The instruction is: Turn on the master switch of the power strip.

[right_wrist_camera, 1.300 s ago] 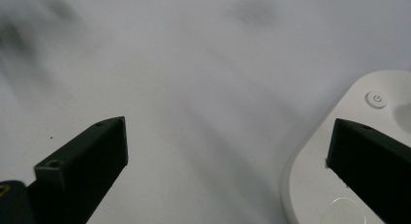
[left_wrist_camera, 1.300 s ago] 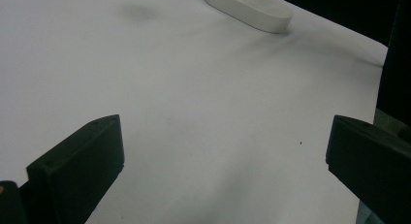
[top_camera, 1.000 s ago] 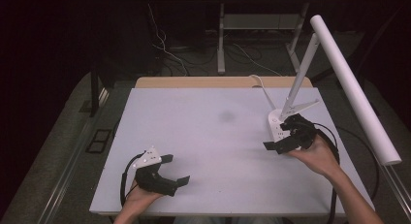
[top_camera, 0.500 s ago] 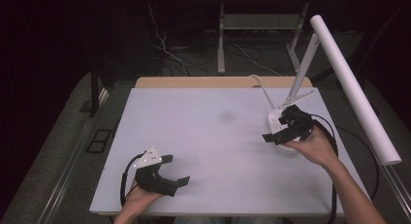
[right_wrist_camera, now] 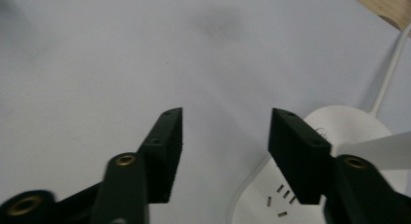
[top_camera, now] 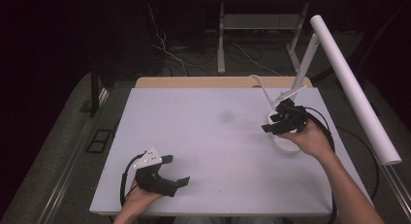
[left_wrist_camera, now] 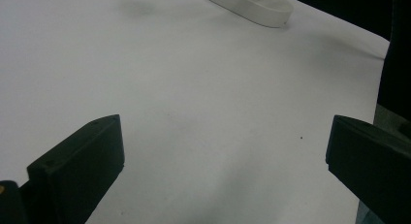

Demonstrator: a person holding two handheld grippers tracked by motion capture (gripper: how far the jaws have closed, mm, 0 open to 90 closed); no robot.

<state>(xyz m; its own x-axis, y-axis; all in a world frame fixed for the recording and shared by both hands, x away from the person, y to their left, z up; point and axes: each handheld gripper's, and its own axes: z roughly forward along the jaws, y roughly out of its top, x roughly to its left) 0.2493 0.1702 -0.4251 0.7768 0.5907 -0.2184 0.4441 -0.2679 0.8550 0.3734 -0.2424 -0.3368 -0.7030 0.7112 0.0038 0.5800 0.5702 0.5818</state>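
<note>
Nearest to us, at the near edge of the white table [top_camera: 208, 136], our left gripper [top_camera: 167, 173] rests in the left hand, well apart from the lamp base and on the near-left side of it. Its jaws stand wide, with only bare tabletop between them, as the left gripper view confirms [left_wrist_camera: 223, 170]. In that view the lamp base [left_wrist_camera: 252, 6] lies far off at the top of the picture.

Farther in, on the right side of the table, our right hand holds the right gripper [top_camera: 274, 124] directly over the lamp base [top_camera: 286, 145], a flat white oval with a rounded rim. In the right gripper view the jaws [right_wrist_camera: 225, 146] stand at a middling gap, having just been closing, and nothing sits between them: we see plain table surface in the gap. The lamp base [right_wrist_camera: 349, 127] lies just beside the right-hand jaw, partly beneath it, and we cannot tell whether the jaw touches it. Small dark marks show on the top of the base.

From the base a slim white lamp arm [top_camera: 305, 64] rises away from us, tilted to the right, and carries a long white tube [top_camera: 354, 88] that slants over the right edge of the table. A thin white cord [top_camera: 259, 86] curves from the base toward the far edge. Just left of the base and a little farther off, a faint grey smudge [top_camera: 225, 116] marks the tabletop.
</note>
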